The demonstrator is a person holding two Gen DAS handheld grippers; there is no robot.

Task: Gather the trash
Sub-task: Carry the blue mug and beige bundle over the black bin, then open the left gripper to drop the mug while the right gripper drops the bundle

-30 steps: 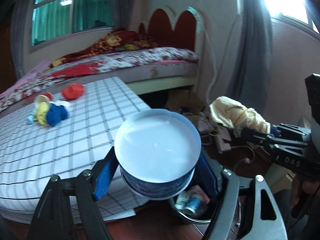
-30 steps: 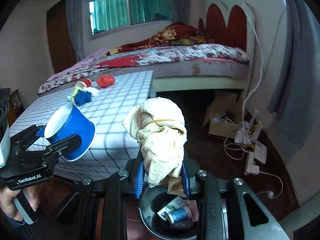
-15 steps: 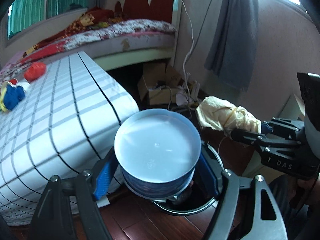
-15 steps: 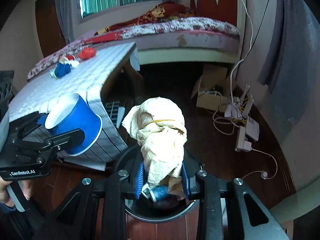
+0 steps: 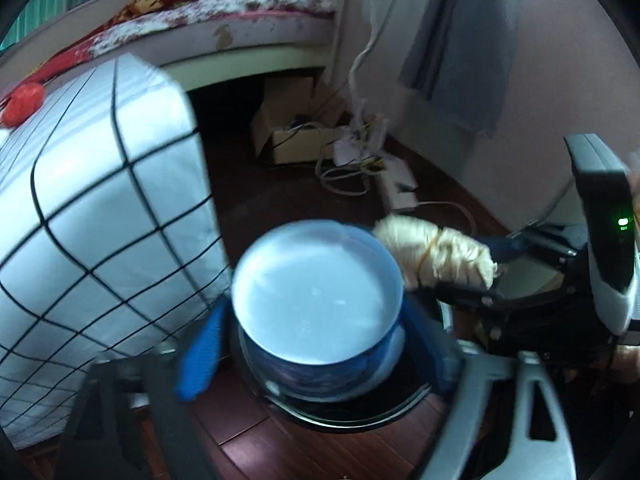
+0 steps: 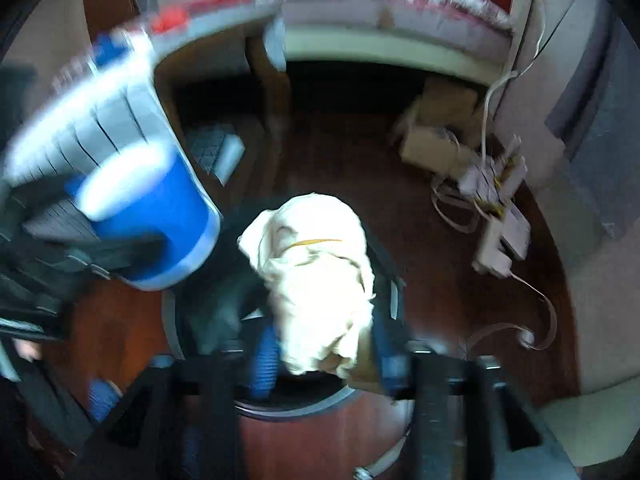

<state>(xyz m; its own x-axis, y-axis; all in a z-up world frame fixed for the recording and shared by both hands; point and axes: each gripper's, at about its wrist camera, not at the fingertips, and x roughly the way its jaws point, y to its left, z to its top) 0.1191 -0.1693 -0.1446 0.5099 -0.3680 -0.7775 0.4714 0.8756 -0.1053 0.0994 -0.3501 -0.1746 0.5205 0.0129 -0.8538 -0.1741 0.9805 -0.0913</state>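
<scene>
My left gripper (image 5: 316, 344) is shut on a blue paper cup (image 5: 318, 304) with a white inside, held just above the round black trash bin (image 5: 360, 420) on the floor. The cup also shows in the right wrist view (image 6: 148, 216). My right gripper (image 6: 324, 356) is shut on a crumpled cream paper wad (image 6: 320, 292) tied with a rubber band, over the same bin (image 6: 280, 404). In the left wrist view the wad (image 5: 436, 252) sits just right of the cup. The bin's contents are hidden.
A table with a checked white cloth (image 5: 100, 208) stands to the left, with a red wad (image 5: 22, 102) on top. A cardboard box (image 5: 288, 136), cables and a power strip (image 6: 500, 236) lie on the wooden floor. A bed (image 5: 224, 24) is behind.
Both grippers have dropped lower and tilted down toward the bin, and come closer together. The cup and the wad stay gripped. The frames are blurred by motion.
</scene>
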